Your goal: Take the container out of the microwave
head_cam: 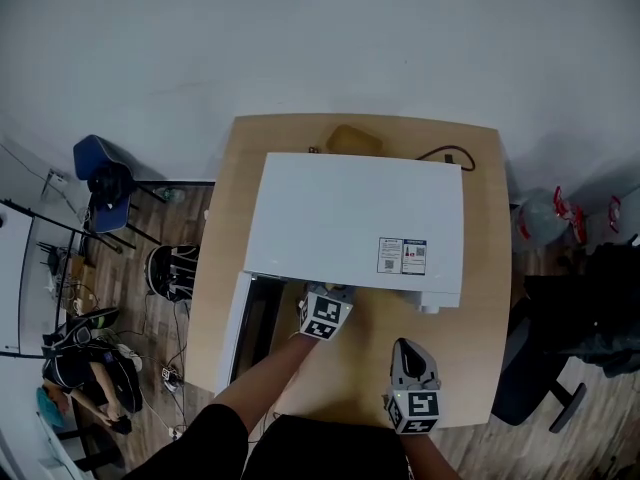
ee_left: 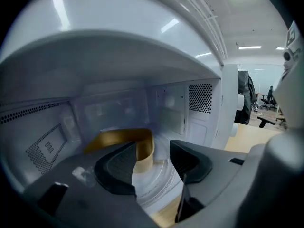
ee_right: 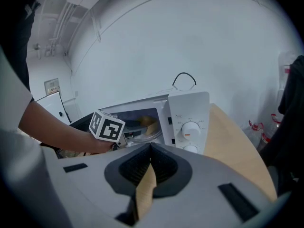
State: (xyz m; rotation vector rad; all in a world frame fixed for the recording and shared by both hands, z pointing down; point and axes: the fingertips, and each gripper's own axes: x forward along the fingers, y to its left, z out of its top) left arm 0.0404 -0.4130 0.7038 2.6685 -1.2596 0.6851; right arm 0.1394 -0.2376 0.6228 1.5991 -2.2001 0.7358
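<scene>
A white microwave point(head_cam: 355, 218) stands on a wooden table point(head_cam: 485, 298) with its door point(head_cam: 240, 330) swung open to the left. In the left gripper view a yellow-brown container point(ee_left: 140, 144) sits on the glass turntable point(ee_left: 159, 184) inside the cavity. My left gripper point(ee_left: 152, 163) is at the cavity mouth with its jaws open. The container's right edge shows in the gap between the jaws, and the pads are not pressing on it. My right gripper point(head_cam: 405, 348) hangs over the table in front of the microwave's control panel, jaws shut on nothing. From there the container point(ee_right: 147, 122) shows through the opening.
The control panel with knobs point(ee_right: 190, 128) is on the microwave's right side. A brown object point(head_cam: 352, 140) and a black cable point(head_cam: 445, 155) lie behind the microwave. A blue chair point(head_cam: 100, 173) and clutter stand on the floor to the left, and a dark chair point(head_cam: 545, 378) to the right.
</scene>
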